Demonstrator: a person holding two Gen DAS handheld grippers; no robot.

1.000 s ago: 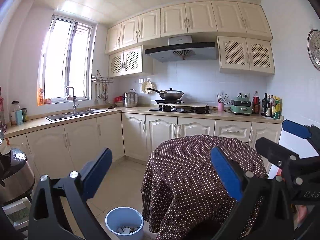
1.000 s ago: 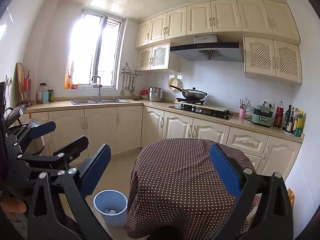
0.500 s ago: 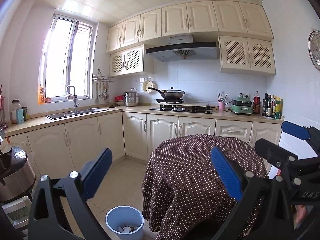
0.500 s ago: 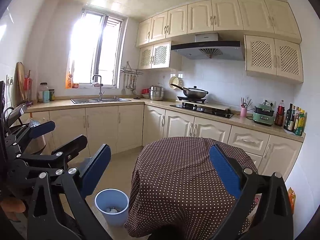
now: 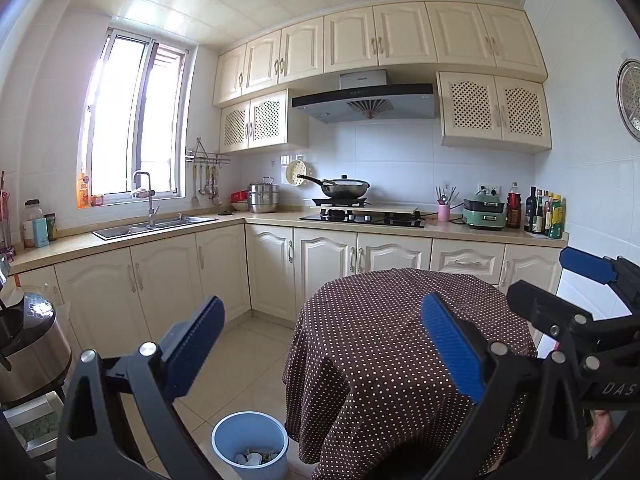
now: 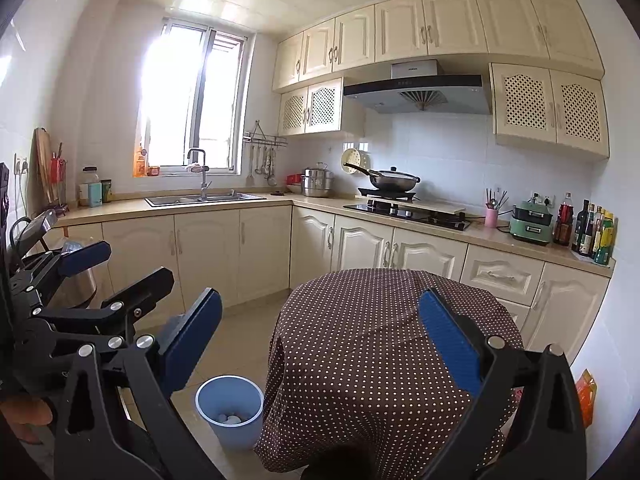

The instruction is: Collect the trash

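One blue bin [image 5: 249, 444] on the tiled floor [image 5: 248, 360], near-left of one round bench [image 5: 400, 344] in a brown dotted cloth; a few pale scraps of trash [image 5: 252, 458] lie in its bottom, count unclear. Two tongs: left tongs [image 5: 324, 344] and right tongs [image 6: 320, 344], both spread wide, pinching nothing, held level side by side above the bench's near edge. Room is a kitchen: cream cabinets [image 6: 208, 252], one sink [image 6: 204, 199] under one window [image 6: 192, 96], one wok [image 6: 394, 180] on the stove far side.

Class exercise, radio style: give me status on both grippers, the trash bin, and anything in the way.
Left gripper open, empty. Right gripper open, empty. Blue bin on floor beside draped table, scraps inside. Nothing blocking.
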